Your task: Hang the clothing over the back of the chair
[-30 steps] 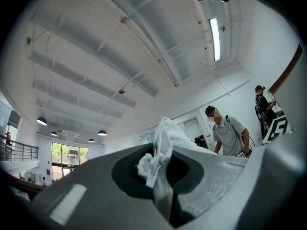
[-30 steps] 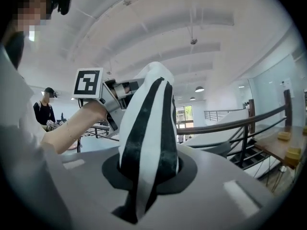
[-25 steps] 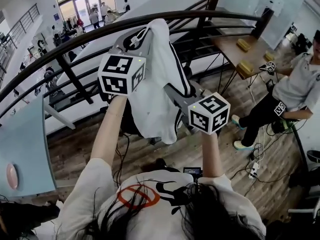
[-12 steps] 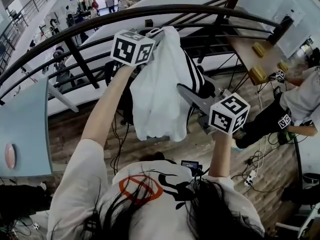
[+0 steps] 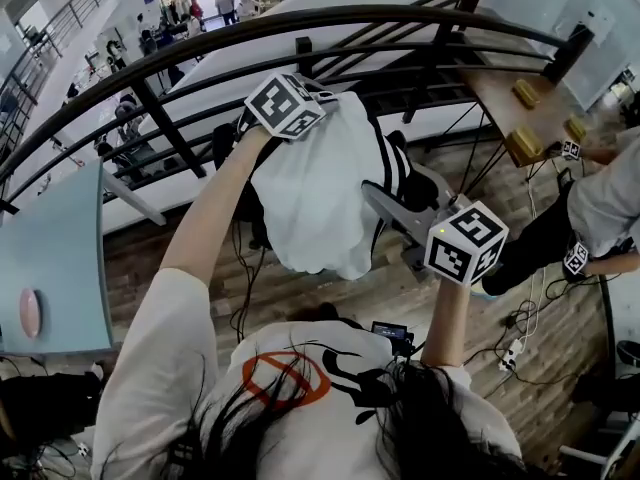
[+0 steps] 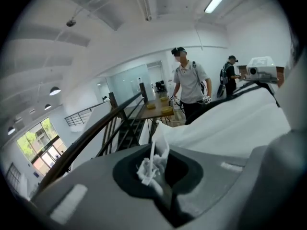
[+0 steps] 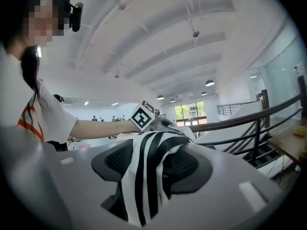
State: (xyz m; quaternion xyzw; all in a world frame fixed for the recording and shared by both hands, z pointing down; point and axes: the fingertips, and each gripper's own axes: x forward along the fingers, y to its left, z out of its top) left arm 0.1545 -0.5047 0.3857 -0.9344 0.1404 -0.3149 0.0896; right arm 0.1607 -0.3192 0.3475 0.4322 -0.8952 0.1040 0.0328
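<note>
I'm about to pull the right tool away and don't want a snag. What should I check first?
1. Left tool pinches the white garment: ok.
2. Right tool jaws have just been opening and now stand wide apart: ok.
3. Right tool free of cloth: not ok, the garment's striped part lies between its jaws.
4. Garment rests over the chair back: cannot tell, the cloth hides most of it.

You are wearing a shirt [image 5: 170,368] showing a red crossed-circle sign [image 5: 283,381] on its back; no words or numbers are showing legibly.
</note>
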